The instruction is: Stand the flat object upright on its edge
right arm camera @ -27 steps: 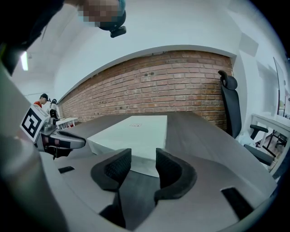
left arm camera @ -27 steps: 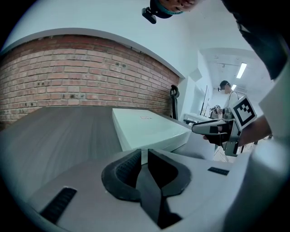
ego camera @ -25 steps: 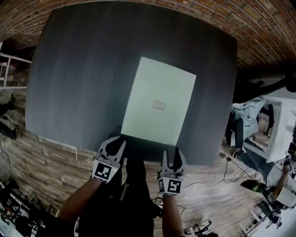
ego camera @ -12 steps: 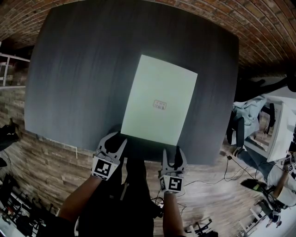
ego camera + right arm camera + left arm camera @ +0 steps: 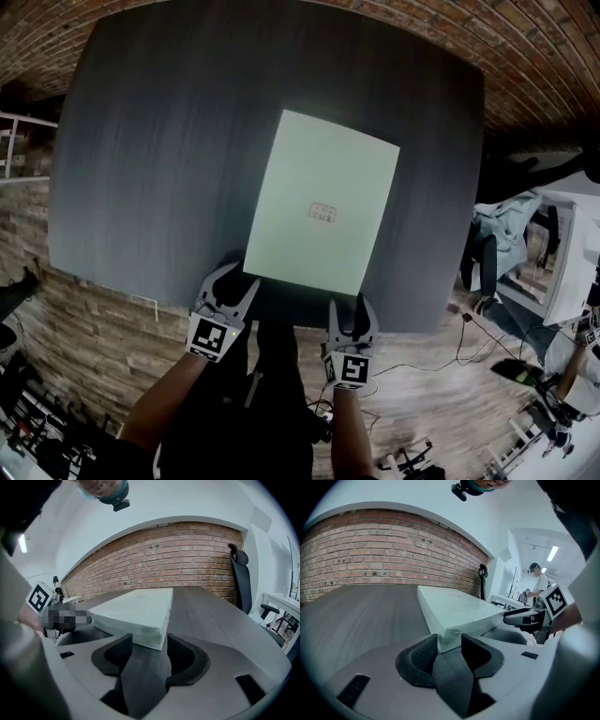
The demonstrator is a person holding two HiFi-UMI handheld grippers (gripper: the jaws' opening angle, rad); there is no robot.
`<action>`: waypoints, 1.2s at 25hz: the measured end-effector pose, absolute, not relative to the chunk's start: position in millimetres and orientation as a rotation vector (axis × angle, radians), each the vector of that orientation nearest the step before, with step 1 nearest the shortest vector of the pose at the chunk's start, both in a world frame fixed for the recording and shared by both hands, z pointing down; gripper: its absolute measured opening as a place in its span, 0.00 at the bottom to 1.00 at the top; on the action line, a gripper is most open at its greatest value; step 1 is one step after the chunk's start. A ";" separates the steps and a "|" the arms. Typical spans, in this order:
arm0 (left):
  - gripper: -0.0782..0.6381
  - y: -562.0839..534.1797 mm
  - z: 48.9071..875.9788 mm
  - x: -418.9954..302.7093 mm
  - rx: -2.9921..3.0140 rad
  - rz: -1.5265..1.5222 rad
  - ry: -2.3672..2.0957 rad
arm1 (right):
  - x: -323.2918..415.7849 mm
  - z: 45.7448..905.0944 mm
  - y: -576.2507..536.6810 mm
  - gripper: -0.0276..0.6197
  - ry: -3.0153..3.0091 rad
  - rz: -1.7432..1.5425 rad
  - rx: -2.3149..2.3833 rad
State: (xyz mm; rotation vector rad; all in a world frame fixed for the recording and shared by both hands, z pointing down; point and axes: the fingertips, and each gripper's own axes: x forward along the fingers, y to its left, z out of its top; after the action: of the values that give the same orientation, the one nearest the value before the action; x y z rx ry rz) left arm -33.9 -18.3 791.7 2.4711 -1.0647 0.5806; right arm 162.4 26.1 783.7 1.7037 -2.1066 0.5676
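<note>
A flat pale green box point(image 5: 322, 214) lies flat on the dark grey table point(image 5: 169, 141), with a small label on its top face. My left gripper point(image 5: 232, 286) is at the box's near left corner. In the left gripper view that corner of the box point(image 5: 454, 609) sits between the jaws of the left gripper point(image 5: 450, 641), which are opening and do not press on it. My right gripper point(image 5: 347, 314) is at the near right corner. The box point(image 5: 136, 611) pokes between the jaws of the right gripper point(image 5: 149, 644), which are also opening, with gaps at both sides.
The table's near edge point(image 5: 281, 314) runs just under both grippers, with wooden floor below it. A brick wall point(image 5: 187, 555) stands beyond the table. A black office chair point(image 5: 239, 573) is at the right, and a person point(image 5: 539, 581) stands far off by some desks.
Both grippers stay at the box's near edge. The left jaws look a little wider apart. The box lies flat where it was.
</note>
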 end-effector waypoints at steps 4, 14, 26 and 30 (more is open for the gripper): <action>0.32 -20.3 792.3 -33.0 2.472 0.583 -1.056 | 156.9 786.0 23.1 0.39 -2.118 0.567 1.677; 0.32 -20.4 791.0 -33.2 2.478 0.553 -1.012 | 153.1 784.1 21.6 0.39 -2.136 0.544 1.683; 0.32 -19.1 771.8 -38.4 2.495 0.567 -1.007 | 145.3 762.3 25.7 0.39 -2.144 0.538 1.651; 0.32 -12.0 756.9 -38.1 2.510 0.573 -0.989 | 146.0 746.6 29.0 0.39 -2.138 0.519 1.645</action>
State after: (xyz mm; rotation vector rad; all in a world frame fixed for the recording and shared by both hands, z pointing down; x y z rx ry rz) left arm -38.1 -12.0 756.9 2.5096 -0.9893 0.5726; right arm 146.0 29.0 746.6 1.6451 -2.1384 0.5192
